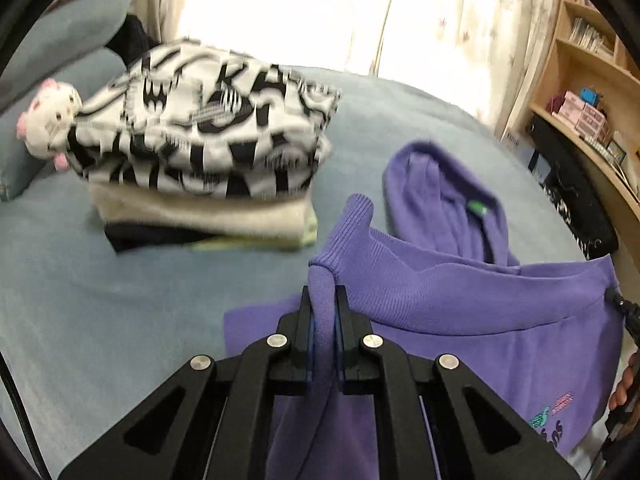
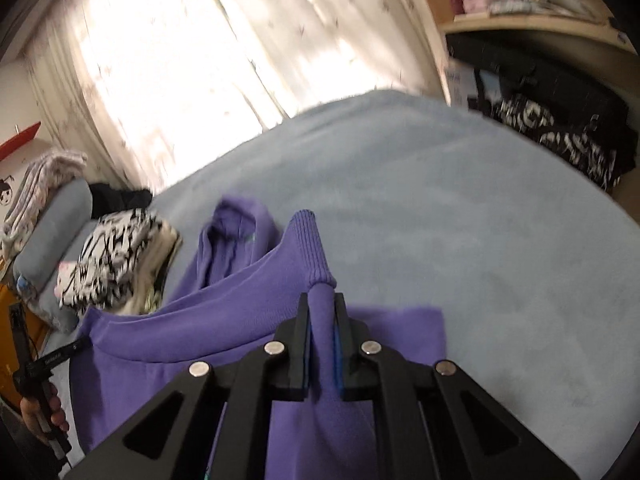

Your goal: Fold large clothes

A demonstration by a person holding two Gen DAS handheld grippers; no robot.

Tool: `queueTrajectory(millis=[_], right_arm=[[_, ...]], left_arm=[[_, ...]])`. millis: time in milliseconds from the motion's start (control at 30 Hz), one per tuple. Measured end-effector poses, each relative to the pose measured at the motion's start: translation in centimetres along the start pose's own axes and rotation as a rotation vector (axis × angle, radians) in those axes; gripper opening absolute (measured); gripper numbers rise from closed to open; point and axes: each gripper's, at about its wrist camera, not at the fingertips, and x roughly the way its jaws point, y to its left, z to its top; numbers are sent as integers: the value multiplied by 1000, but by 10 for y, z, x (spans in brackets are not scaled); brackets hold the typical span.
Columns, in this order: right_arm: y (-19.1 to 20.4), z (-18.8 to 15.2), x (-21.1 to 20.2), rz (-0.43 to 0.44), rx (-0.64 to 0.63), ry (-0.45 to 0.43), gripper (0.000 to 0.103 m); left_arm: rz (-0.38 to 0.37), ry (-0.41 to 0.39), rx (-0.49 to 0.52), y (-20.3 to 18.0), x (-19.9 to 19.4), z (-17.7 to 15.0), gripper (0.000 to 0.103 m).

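The left gripper [image 1: 324, 300] fingers [image 1: 303, 320] pinch the purple hoodie's [image 1: 460, 292] ribbed hem beside folded clothes [image 1: 208, 160]

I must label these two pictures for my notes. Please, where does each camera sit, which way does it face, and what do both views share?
Left wrist view: sits on the left gripper, looking along its fingers over the bed toward the curtain; the person's other hand shows at the right edge.
Right wrist view: sits on the right gripper, facing the same curtain and the shelf; a hand shows low left.
Shared: each gripper is shut on the purple hoodie; both show the folded clothes pile.
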Motion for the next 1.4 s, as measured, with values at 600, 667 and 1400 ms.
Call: queueTrajectory(millis=[600, 667, 1400], right_arm=[[-3, -12, 81, -213, 37, 185, 20], [9, -12, 69, -217, 34, 136, 25], [2, -31, 118, -306, -63, 201, 0]], left_arm=[[112, 120, -106, 24, 65, -22, 29], [138, 65, -133, 21, 46, -20, 38], [201, 73, 12, 2, 95, -23, 25]])
